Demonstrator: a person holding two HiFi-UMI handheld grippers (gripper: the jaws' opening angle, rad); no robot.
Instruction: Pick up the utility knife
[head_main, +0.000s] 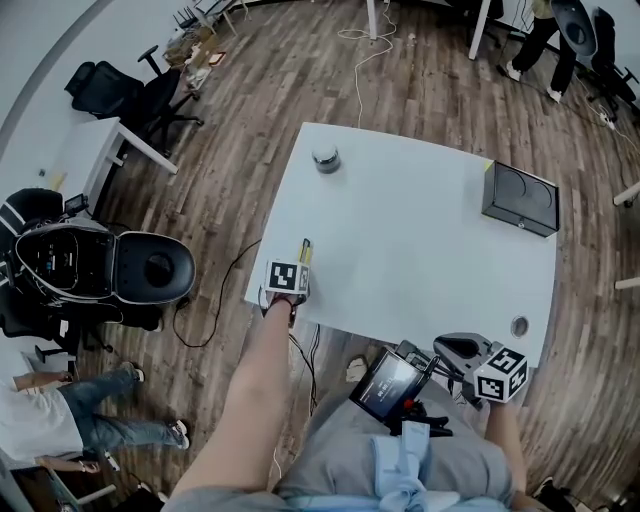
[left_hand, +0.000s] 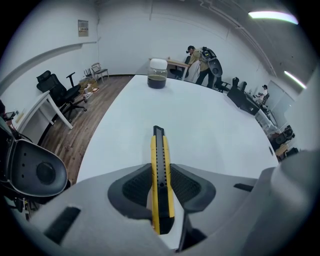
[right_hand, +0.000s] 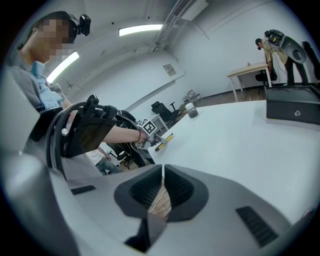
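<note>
The left tool (left_hand: 161, 174) is clamped on the yellow-and-black utility knife (left_hand: 158, 145), which sticks out straight ahead of its jaws over the white counter (left_hand: 215, 125). The right tool (right_hand: 162, 172) has its jaws together on nothing, with the counter's edge just ahead of it.

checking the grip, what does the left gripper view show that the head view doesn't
Left gripper view only: the pads pressing both sides of the knife; in the head view the marker cube hides this.
Head view only: the right gripper, by the table's near edge.
Both: knife, table and jar.
</note>
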